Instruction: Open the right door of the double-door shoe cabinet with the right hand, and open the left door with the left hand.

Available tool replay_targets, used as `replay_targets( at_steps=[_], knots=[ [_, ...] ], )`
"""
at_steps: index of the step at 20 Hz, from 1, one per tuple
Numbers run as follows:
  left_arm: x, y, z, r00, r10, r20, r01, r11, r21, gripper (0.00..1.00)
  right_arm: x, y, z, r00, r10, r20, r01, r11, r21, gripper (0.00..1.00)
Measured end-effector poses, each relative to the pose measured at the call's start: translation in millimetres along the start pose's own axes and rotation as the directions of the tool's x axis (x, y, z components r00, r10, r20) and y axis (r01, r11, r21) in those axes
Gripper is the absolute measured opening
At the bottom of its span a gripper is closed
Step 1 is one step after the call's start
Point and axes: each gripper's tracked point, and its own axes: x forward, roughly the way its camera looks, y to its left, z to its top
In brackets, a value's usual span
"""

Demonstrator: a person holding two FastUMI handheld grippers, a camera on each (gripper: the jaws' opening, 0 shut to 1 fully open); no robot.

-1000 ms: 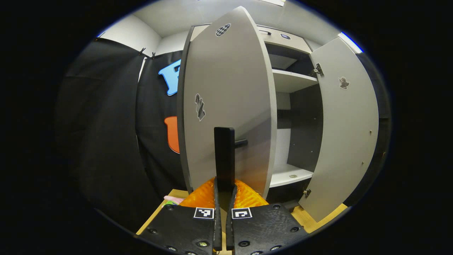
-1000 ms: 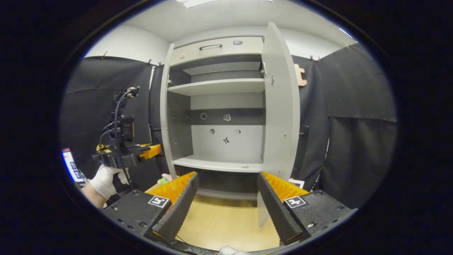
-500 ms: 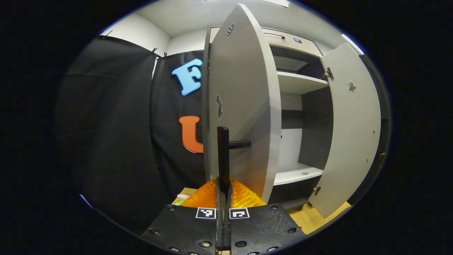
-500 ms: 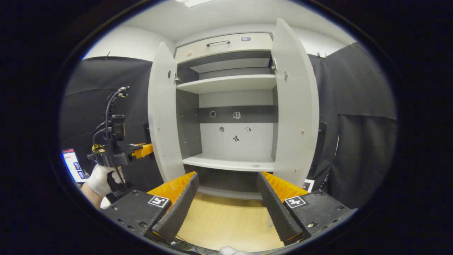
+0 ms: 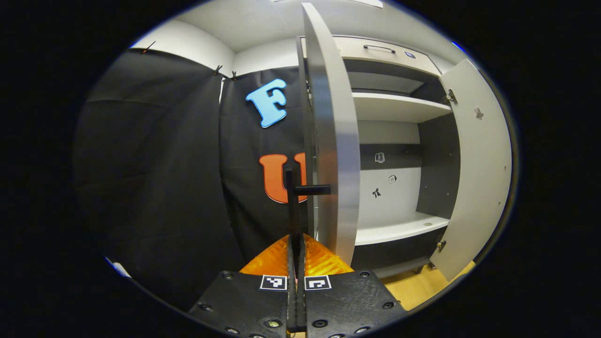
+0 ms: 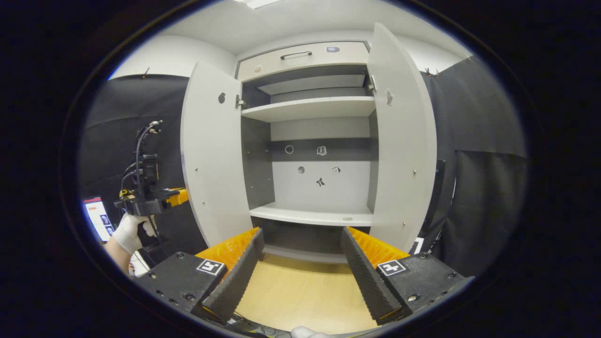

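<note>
Black cloth backs the shoe cabinet [image 6: 310, 141], whose rigid, hinge-guided left door [image 5: 331, 141] is held by its bar handle [image 5: 295, 206] in the closed left gripper [image 5: 296, 253], while the right gripper [image 6: 300, 263] is spread wide, empty.

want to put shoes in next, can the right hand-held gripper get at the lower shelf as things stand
Probably yes. The right hand-held gripper is open and faces the cabinet, and both the left door and right door are swung wide, so nothing stands between it and the lower shelf.
</note>
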Motion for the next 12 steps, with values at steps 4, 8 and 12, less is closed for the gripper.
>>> replay_targets(
  at_steps=[4, 8, 12],
  knots=[
    [2, 17, -2, 0.998, -0.067, 0.002, 0.067, 0.998, -0.013, 0.0, 0, 7, -2, 1.0, 0.011, -0.003, -0.011, 1.0, -0.005, 1.0],
    [2, 19, -1, 0.997, -0.072, 0.015, 0.072, 0.997, 0.035, 0.0, -2, 8, -2, 1.0, 0.008, -0.005, -0.008, 1.0, -0.005, 1.0],
    [1, 19, -1, 0.998, -0.066, 0.007, 0.065, 0.998, 0.014, 0.0, -3, 7, -1, 1.0, 0.0, -0.001, 0.0, 1.0, -0.004, 1.0]
  ],
)
